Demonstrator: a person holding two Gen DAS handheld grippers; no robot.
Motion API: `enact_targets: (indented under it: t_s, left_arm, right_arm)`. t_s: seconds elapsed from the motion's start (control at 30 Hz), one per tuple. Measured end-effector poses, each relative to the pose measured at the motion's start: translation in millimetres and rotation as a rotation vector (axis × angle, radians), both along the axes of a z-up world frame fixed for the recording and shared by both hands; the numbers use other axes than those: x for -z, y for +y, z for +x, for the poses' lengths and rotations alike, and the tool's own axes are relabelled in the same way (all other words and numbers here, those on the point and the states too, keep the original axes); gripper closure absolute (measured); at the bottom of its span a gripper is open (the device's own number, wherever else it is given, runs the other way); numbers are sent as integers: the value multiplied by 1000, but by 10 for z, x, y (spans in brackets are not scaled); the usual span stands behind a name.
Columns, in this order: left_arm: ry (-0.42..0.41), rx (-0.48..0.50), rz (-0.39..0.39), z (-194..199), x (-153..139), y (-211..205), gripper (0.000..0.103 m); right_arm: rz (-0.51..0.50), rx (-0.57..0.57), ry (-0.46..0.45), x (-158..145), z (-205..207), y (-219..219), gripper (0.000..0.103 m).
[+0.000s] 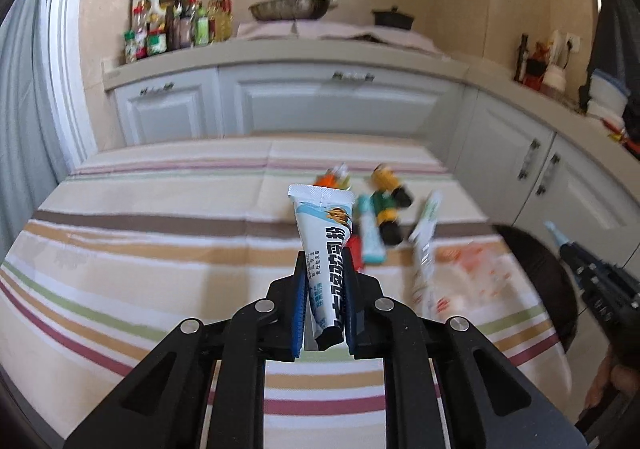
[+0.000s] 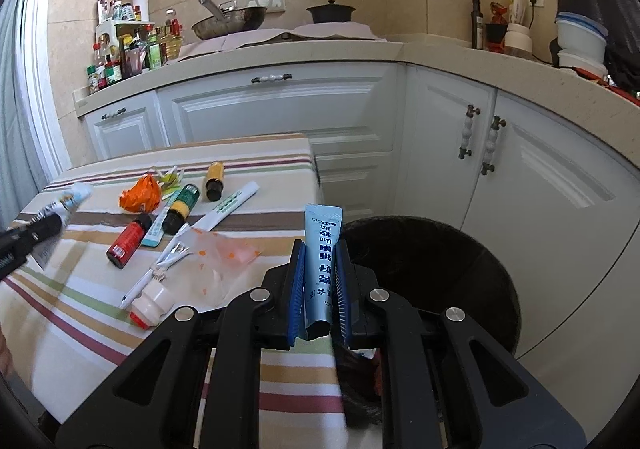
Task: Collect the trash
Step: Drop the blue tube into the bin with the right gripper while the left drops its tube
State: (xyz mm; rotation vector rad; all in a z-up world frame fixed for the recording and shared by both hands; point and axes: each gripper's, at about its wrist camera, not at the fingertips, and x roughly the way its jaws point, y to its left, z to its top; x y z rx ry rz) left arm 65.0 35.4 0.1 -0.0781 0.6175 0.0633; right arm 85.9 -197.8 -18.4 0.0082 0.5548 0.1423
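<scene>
My left tongs point(image 1: 325, 291) pinch a white tube point(image 1: 323, 245), my right tongs point(image 2: 320, 285) a blue tube point(image 2: 322, 249) – bin point(image 2: 432, 273) just beyond the right pair; slick tubes might slip onto the worktop point(image 2: 80, 289).

A table under a striped cloth point(image 2: 80, 289) carries litter: an orange wrapper point(image 2: 142, 195) far left, a red bottle point(image 2: 128, 239), a green-and-yellow bottle point(image 2: 181, 207), a yellow bottle point(image 2: 214, 181), a long paper sleeve point(image 2: 230, 205), and a white bottle point(image 2: 150, 305) nearest.
</scene>
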Motion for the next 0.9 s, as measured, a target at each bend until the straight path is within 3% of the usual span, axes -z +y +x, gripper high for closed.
enact_targets:
  t_s: [0.4,0.63,0.9]
  left_arm:
    - [-56,189,-15,347,-169,-670,87]
    - [-43,304,-9,525,-125,-1148,87]
    - [-21,357,4,676,-37,-1483,87]
  right_arm:
    - [-5,89,-30,-124,66,-422,88]
    - [-5,140,-27,-114,131,-706,88]
    - [5,179,-22,-83,215,-942,88]
